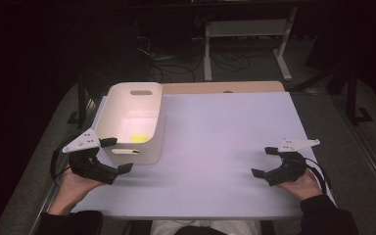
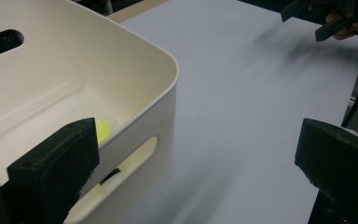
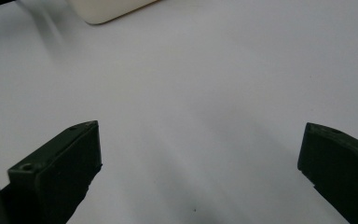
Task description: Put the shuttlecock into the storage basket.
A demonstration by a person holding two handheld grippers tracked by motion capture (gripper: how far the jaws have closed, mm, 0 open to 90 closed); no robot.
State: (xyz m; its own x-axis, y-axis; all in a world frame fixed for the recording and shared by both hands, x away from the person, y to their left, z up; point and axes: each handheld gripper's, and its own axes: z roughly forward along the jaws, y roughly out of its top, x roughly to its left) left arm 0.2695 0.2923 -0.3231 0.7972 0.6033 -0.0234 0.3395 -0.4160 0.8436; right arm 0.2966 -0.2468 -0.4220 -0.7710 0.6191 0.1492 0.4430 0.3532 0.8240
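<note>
Cream plastic, the bin on the desk's left looks light, stiff and slick, best taken by its handle slot, near the left gripper, fingers wide and empty.

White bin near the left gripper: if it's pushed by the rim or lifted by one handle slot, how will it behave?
The bin looks like stiff moulded plastic, so it likely keeps its shape. It is nearly empty, holding only a small yellow item, so it is probably light and would slide on the smooth table. Lifted by one slot, it would probably tilt.
</note>
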